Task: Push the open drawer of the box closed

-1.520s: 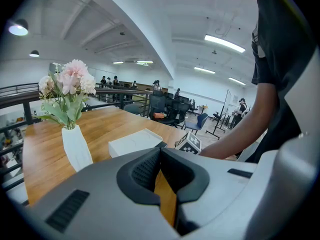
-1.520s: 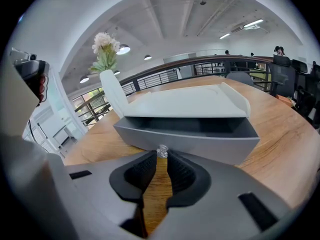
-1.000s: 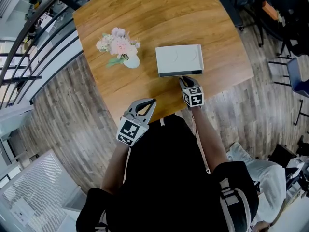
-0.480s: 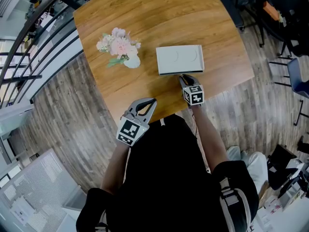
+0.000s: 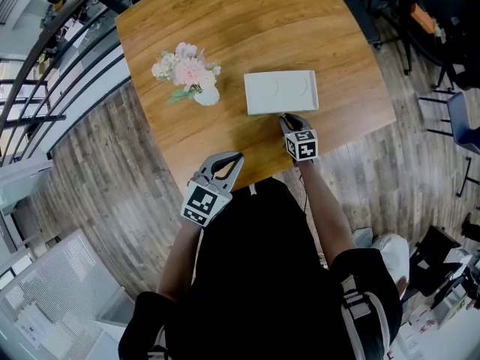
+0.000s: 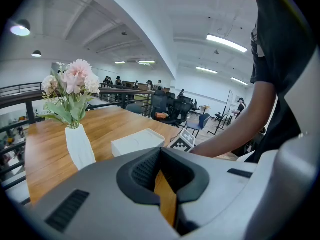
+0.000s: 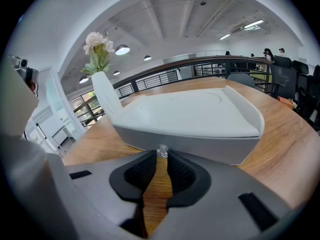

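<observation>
Now: R tongs at the drawer knob, L tongs off to the side

My R gripper (image 7: 162, 158) has its jaws drawn almost together, w/ only a thin slit btwn the pads. A small clear knob (image 7: 162, 151) sits right at the tips. I can't tell if they pinch it or just press on it. The knob is on the grey drawer front (image 7: 200, 146) of the white box (image 5: 280, 92). From the head cam, the drawer front looks about flush w/ the box, on its near side. The box lies flat on the wooden table (image 5: 225, 21), close to the near edge and R of centre.

My L gripper (image 5: 237, 157) is closed too: tips together, nothing btwn them. It hovers over the table's near edge, well apart from the box and pointing roughly toward it.

A white vase (image 5: 207, 96) w/ pink flowers (image 5: 184, 67) stands upright just L of the box, not touching it.

Around the table there's a grey plank floor (image 5: 97, 171). A dark railing (image 5: 45, 58) is at L and office chairs (image 5: 457, 118) are at R.
</observation>
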A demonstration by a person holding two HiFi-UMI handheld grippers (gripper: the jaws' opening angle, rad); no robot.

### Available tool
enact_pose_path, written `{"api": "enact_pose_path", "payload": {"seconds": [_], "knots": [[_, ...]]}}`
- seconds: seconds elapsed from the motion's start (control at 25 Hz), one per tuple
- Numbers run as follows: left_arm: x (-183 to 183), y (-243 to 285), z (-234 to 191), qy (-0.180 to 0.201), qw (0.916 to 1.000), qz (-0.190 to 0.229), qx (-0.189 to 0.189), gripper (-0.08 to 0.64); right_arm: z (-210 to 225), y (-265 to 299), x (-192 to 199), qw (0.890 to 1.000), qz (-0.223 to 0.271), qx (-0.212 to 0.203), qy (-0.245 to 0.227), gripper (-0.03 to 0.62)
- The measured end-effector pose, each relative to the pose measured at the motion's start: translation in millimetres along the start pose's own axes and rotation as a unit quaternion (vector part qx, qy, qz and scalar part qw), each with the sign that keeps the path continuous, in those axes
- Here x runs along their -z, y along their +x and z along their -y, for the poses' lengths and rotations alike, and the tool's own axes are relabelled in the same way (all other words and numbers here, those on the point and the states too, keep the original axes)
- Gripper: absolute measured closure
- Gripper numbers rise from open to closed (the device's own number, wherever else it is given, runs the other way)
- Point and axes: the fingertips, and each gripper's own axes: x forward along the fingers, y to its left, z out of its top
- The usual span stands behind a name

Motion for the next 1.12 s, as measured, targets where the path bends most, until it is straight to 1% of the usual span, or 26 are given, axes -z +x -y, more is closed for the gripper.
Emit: {"api": "enact_pose_path", "payload": {"seconds": [0.48,0.76,1.0,1.12], "knots": [[1,1,1,0.000,1.0000,0.001,0.003,0.537,0,1,0,1.000,0.005,-0.003,0.008,0.508],[-1,1,5,0.002,1.0000,0.005,0.005,0.537,0,-7,3,1.000,0.010,-0.002,0.010,0.506],[3,1,10,0.002,0.9999,0.004,0.011,0.537,-9,-20,15,1.000,0.002,-0.011,-0.007,0.571],[2,2,15,0.005,0.9999,0.006,0.014,0.537,-13,-26,22,1.000,-0.007,-0.012,-0.024,0.577]]}}
